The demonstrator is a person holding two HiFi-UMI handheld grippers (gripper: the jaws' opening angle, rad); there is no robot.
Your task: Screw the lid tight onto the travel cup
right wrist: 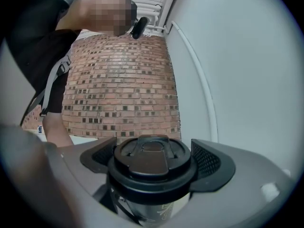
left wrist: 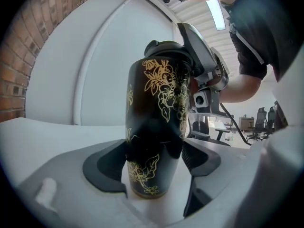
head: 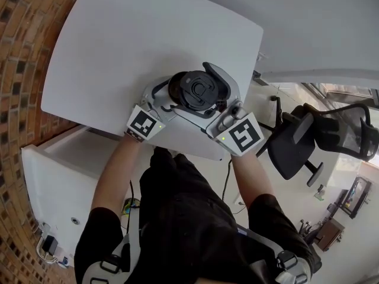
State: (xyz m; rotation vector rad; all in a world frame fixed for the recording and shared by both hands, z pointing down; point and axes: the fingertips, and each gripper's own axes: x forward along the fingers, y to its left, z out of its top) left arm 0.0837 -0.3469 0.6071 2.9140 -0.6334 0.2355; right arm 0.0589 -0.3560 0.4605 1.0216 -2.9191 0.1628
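A black travel cup (left wrist: pixel 156 103) with gold flower print stands upright on the white table (head: pixel 130 40), near its front edge. Its black lid (head: pixel 198 90) sits on top of the cup. My left gripper (left wrist: pixel 154 163) comes in from the left, low on the cup's body, and both pads lie against its sides. From the right, my right gripper (right wrist: pixel 154 167) is shut round the rim of the lid (right wrist: pixel 152 156). In the head view the left gripper (head: pixel 172 99) and the right gripper (head: pixel 219 90) meet at the cup. The cup's base is hidden there.
The table's front edge (head: pixel 195 152) runs just under the grippers. A brick wall (head: pixel 23 70) stands to the left, a white cabinet (head: pixel 59 176) sits below the table, and a black office chair (head: pixel 296 141) is on the floor to the right.
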